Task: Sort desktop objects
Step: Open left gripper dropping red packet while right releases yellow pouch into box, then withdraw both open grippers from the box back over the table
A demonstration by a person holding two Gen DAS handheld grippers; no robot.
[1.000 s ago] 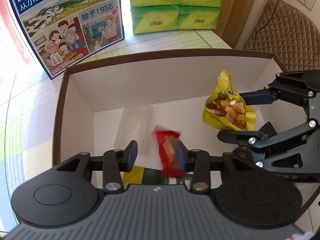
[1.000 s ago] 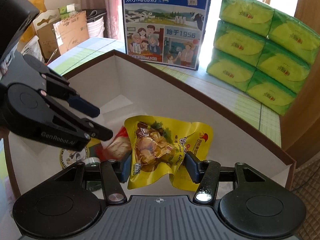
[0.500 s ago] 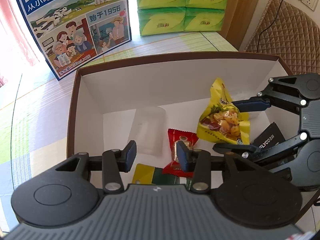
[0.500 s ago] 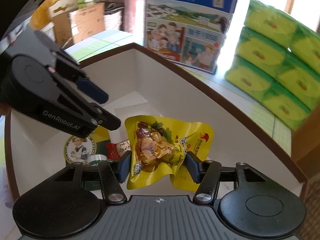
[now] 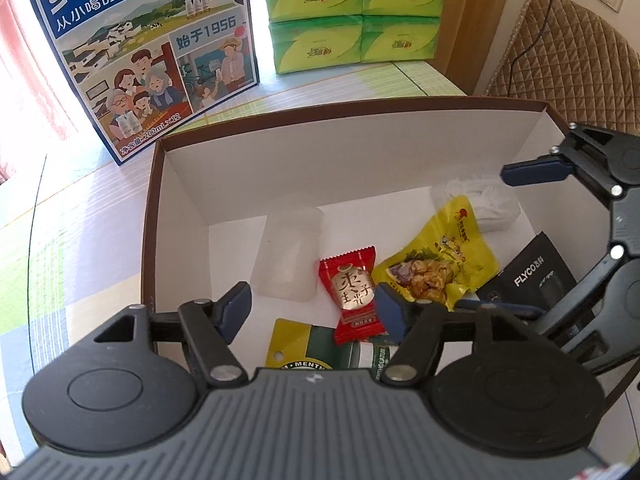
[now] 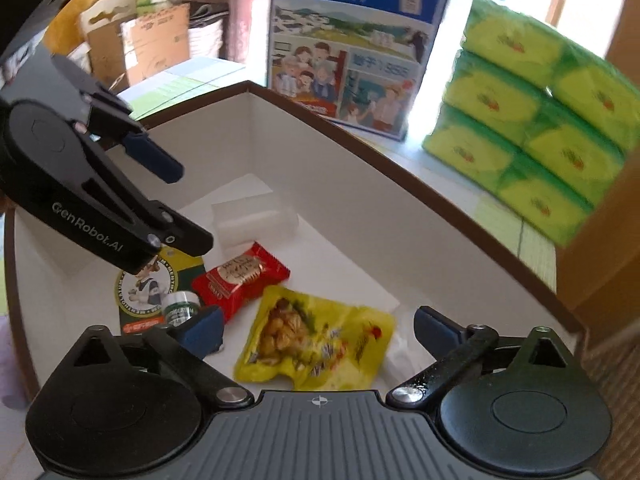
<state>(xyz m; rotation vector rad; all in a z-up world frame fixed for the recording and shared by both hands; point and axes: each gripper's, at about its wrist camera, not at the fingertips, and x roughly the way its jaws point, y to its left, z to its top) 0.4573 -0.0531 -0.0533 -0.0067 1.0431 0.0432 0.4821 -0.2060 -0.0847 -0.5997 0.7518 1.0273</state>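
Note:
A brown-rimmed white box (image 5: 360, 168) (image 6: 360, 184) holds the sorted items. On its floor lie a red candy packet (image 5: 352, 288) (image 6: 240, 276), a yellow snack pouch (image 5: 440, 264) (image 6: 316, 340), a clear plastic cup (image 5: 288, 256) (image 6: 252, 216) on its side, a green-and-yellow card with a small jar (image 5: 312, 348) (image 6: 160, 292), a black FLYCO pack (image 5: 532, 276) and a white crumpled bag (image 5: 484, 204). My left gripper (image 5: 314, 310) (image 6: 176, 204) hangs open above the red packet. Over the yellow pouch my right gripper (image 6: 320, 330) (image 5: 516, 240) is open and holds nothing.
A blue milk carton box (image 5: 148, 52) (image 6: 356, 40) stands behind the brown-rimmed box. Stacked green tissue packs (image 5: 352, 16) (image 6: 532, 128) sit at the back right. A quilted chair back (image 5: 560, 64) and wall sockets are at the far right. Cardboard boxes (image 6: 140, 40) stand beyond the table.
The right gripper opened and the yellow pouch dropped onto the box floor. The red packet, falling a second ago, now lies flat. Both grippers have risen and drawn back a little.

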